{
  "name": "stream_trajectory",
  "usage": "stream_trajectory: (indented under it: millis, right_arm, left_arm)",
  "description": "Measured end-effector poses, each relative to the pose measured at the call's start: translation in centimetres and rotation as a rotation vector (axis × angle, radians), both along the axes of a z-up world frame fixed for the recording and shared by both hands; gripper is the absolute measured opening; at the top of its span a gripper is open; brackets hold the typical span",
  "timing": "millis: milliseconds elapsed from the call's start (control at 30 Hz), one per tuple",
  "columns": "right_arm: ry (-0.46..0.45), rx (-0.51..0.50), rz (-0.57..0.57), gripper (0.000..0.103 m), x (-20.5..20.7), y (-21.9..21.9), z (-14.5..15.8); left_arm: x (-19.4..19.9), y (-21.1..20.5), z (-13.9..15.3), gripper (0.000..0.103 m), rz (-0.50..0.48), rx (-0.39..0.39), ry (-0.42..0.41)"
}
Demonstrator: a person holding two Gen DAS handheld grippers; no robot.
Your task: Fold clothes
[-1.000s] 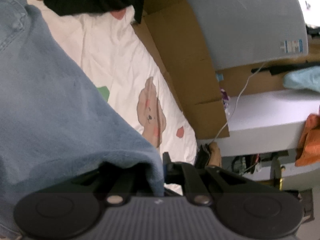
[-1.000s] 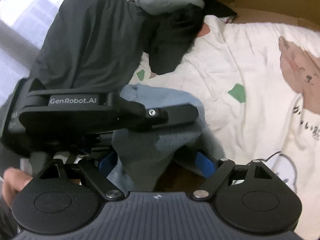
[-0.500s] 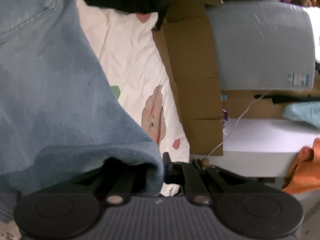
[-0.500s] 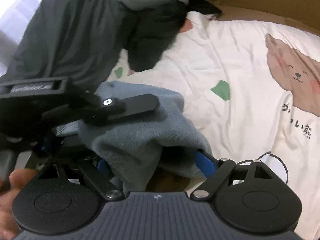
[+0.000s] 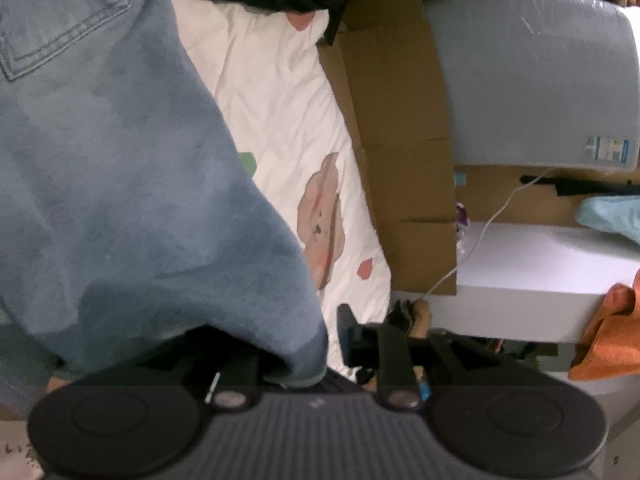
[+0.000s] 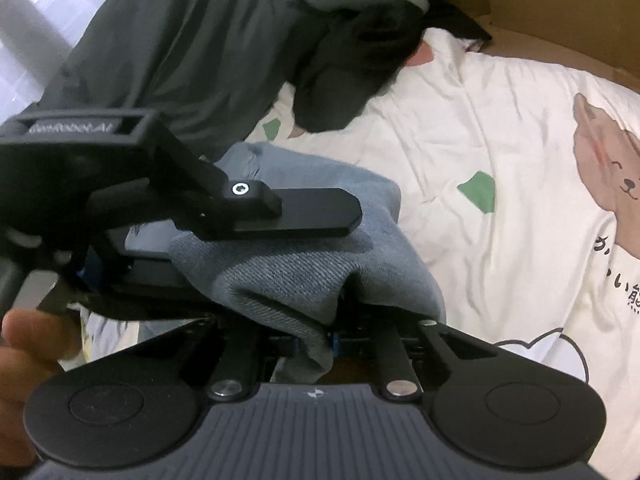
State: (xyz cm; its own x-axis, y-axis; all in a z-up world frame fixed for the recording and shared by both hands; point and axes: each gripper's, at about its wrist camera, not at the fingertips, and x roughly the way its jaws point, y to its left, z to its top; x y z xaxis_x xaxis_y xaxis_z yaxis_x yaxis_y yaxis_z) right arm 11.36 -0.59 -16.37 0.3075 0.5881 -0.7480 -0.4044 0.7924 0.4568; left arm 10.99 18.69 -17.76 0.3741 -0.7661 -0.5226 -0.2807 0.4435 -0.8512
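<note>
Handover step: right claw (image 6: 332, 344) has just clenched on the jeans (image 6: 304, 276) while left claw (image 5: 330, 344), just loosening, barely pinches them; next, left lets go

The jeans (image 5: 120, 184) drape over the left gripper (image 5: 332, 344), covering its left finger and filling the left half of the left wrist view. Beyond the gripper lies the bedsheet (image 5: 280, 120). To the right of the sheet stands a cardboard panel (image 5: 400, 140), with a padded block (image 5: 532, 80) further right and a shelf (image 5: 540, 272) below that block. In the right wrist view, a fold of the jeans (image 6: 304, 272) sits between the fingers of the right gripper (image 6: 304, 336). The left gripper (image 6: 296, 212) rests on top of that fold, ahead and to the left. A dark garment (image 6: 192, 52) lies further ahead on the sheet (image 6: 500, 128), which extends to the right.
</note>
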Motion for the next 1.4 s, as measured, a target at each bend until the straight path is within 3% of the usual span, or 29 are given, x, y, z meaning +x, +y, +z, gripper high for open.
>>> stream_trajectory:
  millis: [133,267,433,633,700,967,1033,1133,1233,1400]
  right_arm:
    - [-0.010,-0.027,0.065,0.014,-0.4,1.2,0.0]
    - [-0.036,-0.074,0.111,0.019,-0.7,2.6,-0.3]
    - [-0.037,-0.122,0.134,0.046,-0.6,2.8,-1.2]
    - [-0.025,-0.108,0.165,0.061,-0.4,2.4,-2.3]
    - [-0.040,-0.129,0.195,0.065,-0.7,2.8,-2.4]
    - [-0.046,-0.160,0.233,0.065,-1.7,3.9,-2.6]
    - [-0.116,-0.205,0.238,0.064,-2.2,4.1,-2.2]
    - [-0.210,-0.303,0.214,0.056,-2.3,4.2,-1.9]
    - [-0.152,-0.277,0.143,0.051,-0.9,2.9,-2.2]
    - [-0.120,-0.264,0.083,0.050,0.5,1.7,-2.4]
  left_arm:
    - [-0.6,0.6,-0.1,0.037,0.019,-0.028,0.044]
    - [-0.8,1.2,-0.5,0.039,0.033,-0.033,0.083]
    - [-0.7,1.5,-1.1,0.044,0.018,-0.019,0.115]
    - [-1.6,2.0,-1.3,0.045,0.019,-0.020,0.155]
    - [-2.1,2.6,-1.7,0.049,0.034,-0.054,0.187]
    - [-2.7,4.3,-2.4,0.061,0.112,-0.134,0.226]
    - [-2.6,4.3,-2.1,0.061,0.104,-0.096,0.211]
    - [-2.4,4.9,-1.1,0.065,0.101,0.073,0.174]
    - [-2.7,5.8,-1.4,0.068,0.102,0.043,0.178]
    - [-3.8,7.5,-2.0,0.071,0.124,0.109,0.207]
